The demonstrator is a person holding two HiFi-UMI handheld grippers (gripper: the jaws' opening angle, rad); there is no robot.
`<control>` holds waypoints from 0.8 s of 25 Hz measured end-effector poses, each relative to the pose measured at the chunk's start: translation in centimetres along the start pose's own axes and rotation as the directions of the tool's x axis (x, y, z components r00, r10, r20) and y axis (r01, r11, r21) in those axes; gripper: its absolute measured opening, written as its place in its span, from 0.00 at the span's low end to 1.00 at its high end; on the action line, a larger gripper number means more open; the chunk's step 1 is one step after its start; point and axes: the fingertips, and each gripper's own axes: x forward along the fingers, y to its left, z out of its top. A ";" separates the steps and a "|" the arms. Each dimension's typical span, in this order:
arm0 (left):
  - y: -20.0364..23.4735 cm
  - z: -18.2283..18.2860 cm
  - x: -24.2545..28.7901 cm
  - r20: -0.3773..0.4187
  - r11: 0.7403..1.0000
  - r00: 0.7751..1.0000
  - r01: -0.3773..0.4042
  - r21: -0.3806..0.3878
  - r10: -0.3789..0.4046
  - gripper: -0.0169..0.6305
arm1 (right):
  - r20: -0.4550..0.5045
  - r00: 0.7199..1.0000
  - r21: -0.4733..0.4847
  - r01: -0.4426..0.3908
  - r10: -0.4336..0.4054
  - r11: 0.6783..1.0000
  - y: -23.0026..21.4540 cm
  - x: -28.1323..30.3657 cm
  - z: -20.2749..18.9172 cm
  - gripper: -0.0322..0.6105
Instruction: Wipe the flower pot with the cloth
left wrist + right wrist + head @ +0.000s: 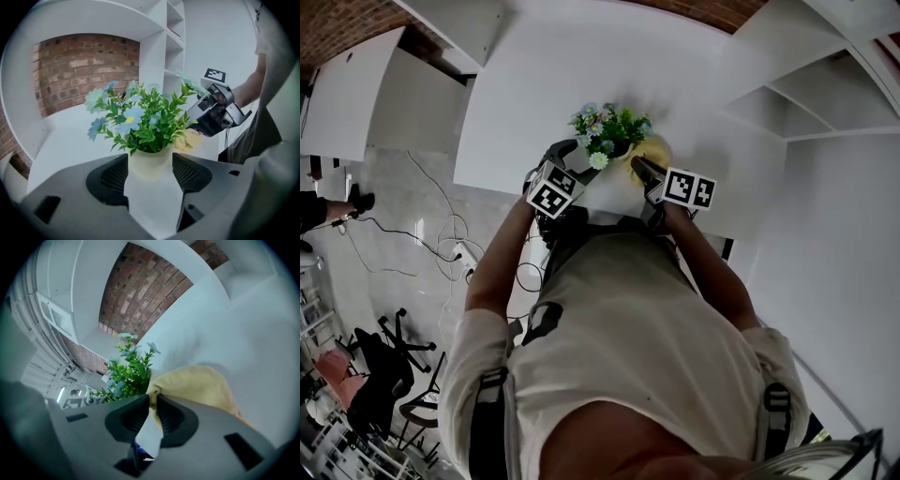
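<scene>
A pale flower pot (pixel 150 164) with green leaves and blue flowers (pixel 605 127) stands on the white table (pixel 525 84). My left gripper (pixel 150 174) has a pad on each side of the pot and grips it; in the head view this gripper (pixel 570 155) reaches in from the left. My right gripper (pixel 153 400) is shut on a bunched corner of the yellow cloth (pixel 199 385). The cloth (pixel 653 150) lies against the pot's right side, with the right gripper (pixel 639 169) behind it. From the left gripper view, the right gripper (pixel 213 112) holds the cloth (pixel 190 140) beside the plant.
White shelving (pixel 806 75) stands at the table's right and a brick wall (pixel 79 70) behind it. Cables (pixel 441 248) and dark chairs (pixel 389 370) are on the floor to the left. The person's torso (pixel 628 319) fills the near part of the head view.
</scene>
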 end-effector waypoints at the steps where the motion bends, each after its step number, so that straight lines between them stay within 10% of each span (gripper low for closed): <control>1: -0.2 0.1 0.3 -0.001 1.000 1.000 0.000 0.007 0.000 0.50 | 0.008 1.000 0.000 0.000 0.000 1.000 0.0 0.0 0.2 0.15; 20: -5.5 -1.1 -0.3 -0.031 0.998 0.999 -0.027 0.059 0.029 0.49 | -0.120 0.993 -0.035 -0.007 0.003 0.999 0.5 0.9 -4.4 0.15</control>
